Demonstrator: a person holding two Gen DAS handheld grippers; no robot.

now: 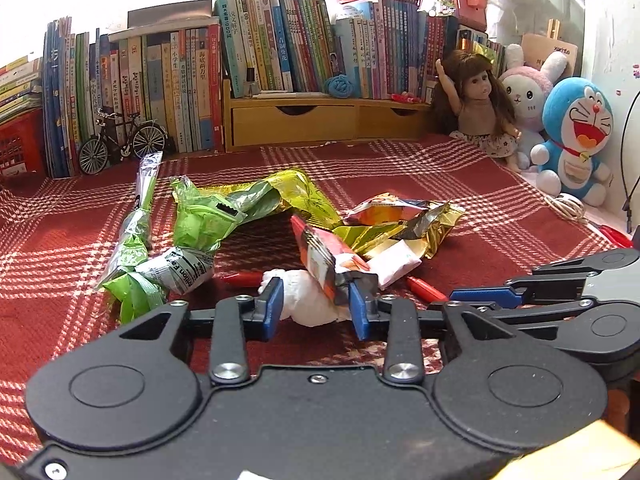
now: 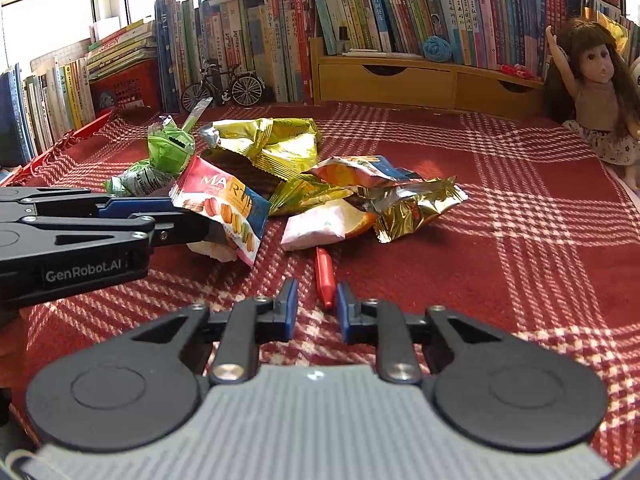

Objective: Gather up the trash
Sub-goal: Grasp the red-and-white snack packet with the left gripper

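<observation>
Wrappers (image 2: 280, 168), about seven, lie heaped at twelve o'clock on the red plaid cloth (image 2: 500, 208), feather-light, crinkly and slippery, best pinched at a crimped end; left gripper (image 1: 316, 304) clamps the macaron wrapper (image 2: 228, 204) and white tissue (image 1: 308, 300), right gripper (image 2: 318, 308) part-open, straddling one of two red pens (image 2: 324, 278).

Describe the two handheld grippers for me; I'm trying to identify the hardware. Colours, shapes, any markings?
Both match: the left gripper and right gripper have black linkage arms with silver rivets, two round black discs at the base and flat blue fingers. The left gripper's side reads "GenRobot.AI" in white. The right's body plate is ribbed grey; the left's is black. No cables or sleeves show.
</observation>
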